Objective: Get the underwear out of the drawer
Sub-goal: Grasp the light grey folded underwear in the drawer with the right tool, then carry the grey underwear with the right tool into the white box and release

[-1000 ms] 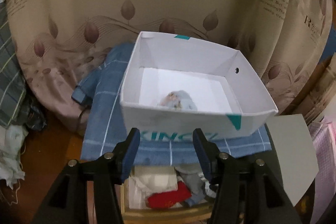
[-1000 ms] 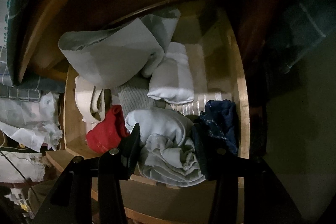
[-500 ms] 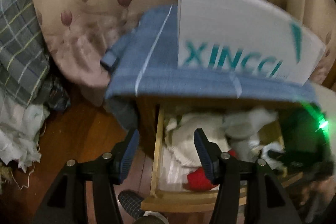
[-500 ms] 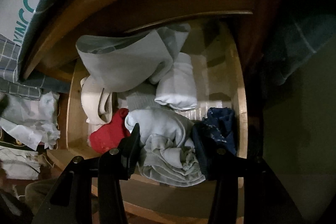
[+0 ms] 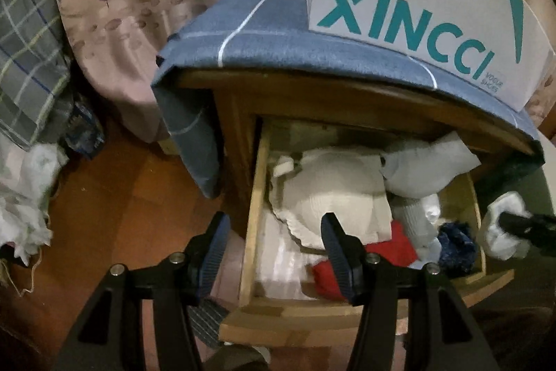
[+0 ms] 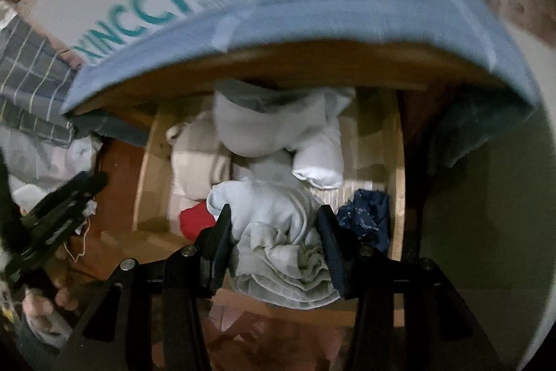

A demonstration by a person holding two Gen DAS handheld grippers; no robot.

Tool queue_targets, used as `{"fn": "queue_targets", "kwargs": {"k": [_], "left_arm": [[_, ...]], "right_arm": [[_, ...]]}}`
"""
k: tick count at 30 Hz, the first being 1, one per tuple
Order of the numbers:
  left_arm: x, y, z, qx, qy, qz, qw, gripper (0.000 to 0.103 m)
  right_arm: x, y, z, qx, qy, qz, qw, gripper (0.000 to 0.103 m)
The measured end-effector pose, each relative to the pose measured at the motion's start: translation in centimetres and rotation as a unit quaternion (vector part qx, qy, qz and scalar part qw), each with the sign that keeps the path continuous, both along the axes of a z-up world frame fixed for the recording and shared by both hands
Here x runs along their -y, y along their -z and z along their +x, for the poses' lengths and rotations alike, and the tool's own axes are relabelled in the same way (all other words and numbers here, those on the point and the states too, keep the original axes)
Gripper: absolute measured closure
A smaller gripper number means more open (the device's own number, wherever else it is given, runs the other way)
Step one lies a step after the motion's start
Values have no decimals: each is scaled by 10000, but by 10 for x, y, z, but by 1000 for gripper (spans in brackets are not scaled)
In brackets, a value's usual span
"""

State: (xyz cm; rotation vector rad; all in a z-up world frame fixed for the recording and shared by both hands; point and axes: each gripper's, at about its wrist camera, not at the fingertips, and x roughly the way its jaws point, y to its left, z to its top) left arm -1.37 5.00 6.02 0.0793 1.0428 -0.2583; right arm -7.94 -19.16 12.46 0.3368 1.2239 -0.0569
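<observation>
Two grippers: both over drawer [image 5: 259, 197]
right gripper [image 6: 274, 225]: clamped on pale underwear [image 6: 278, 232]
left gripper [image 5: 276, 237]: fingers apart, empty

Both the left gripper [image 5: 276, 244] and the right gripper [image 6: 274, 237] are matte black plastic, each arm branching into angular struts. Round silver screws sit at the joints. Their fingers [image 5: 338, 258] carry dark blue ribbed pads.
</observation>
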Motion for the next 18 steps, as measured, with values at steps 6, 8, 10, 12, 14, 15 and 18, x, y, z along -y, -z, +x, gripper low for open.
{"fn": "queue_targets", "kwargs": {"k": [6,8,10,12,14,15,18], "left_arm": [[-5,-2,0,35,-77,-52,10000,47],[-4,-3,0,75,-80,-17,9999,47],[-2,-2,1,51,-58,-5,10000,47],[-1,-1,1,34,-28,14,10000,47],[1,0,1,5,0,60,10000,47],[1,1,1,-6,23,74,10000,47],[3,2,-1,36,93,177,9998,47]], "right_arm": [[-8,-83,-2,599,-132,-341,9975,58],[-9,-117,2,862,-151,-471,9951,58],[-10,-150,8,1160,-173,-581,9914,58],[-10,-173,16,1355,-190,-685,9882,58],[-10,-195,28,1554,-148,-789,9846,58],[-11,-201,35,1618,-152,-861,9829,58],[-7,-214,64,1651,-104,-1114,9799,58]]}}
